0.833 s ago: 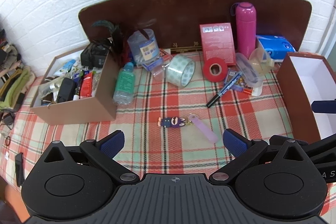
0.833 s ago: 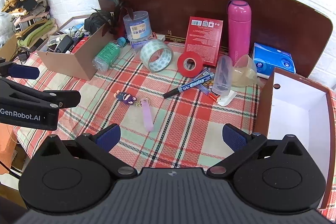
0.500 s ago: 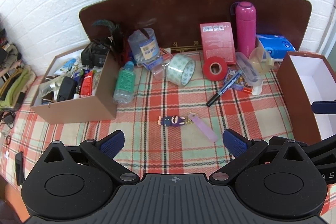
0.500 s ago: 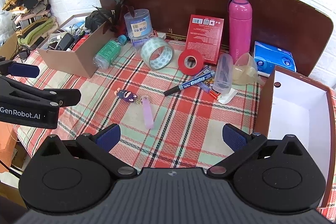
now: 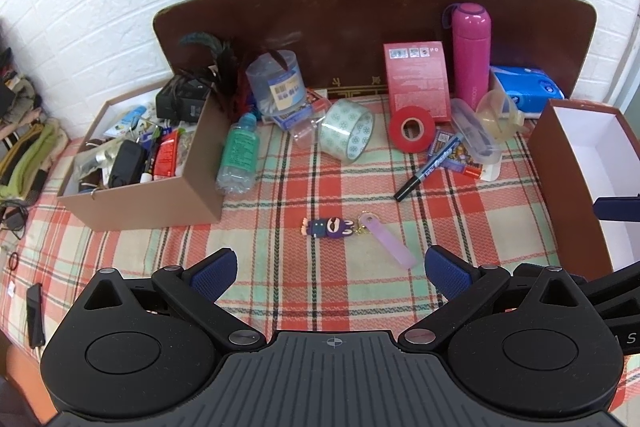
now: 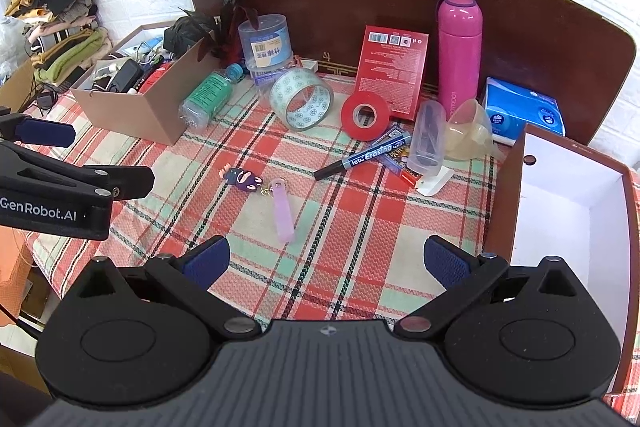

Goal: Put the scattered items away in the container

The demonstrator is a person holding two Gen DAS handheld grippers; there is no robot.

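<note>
Both my claws, left (image 5: 330, 263) and right (image 6: 326, 257), gape empty; keychain (image 6: 262, 197) lies just ahead between them, box (image 6: 568, 211) at right.

Left gripper (image 5: 328, 265) wide apart, empty, above plaid cloth (image 5: 280, 291). Keychain (image 5: 354, 233) just ahead, flat on the cloth. Marker (image 5: 430, 171) beyond, near red tape (image 5: 412, 129) and clear tape (image 5: 347, 135). Full box (image 5: 140, 163) left, green bottle (image 5: 238, 157) against it; white-lined box (image 5: 584, 163) right.
</note>
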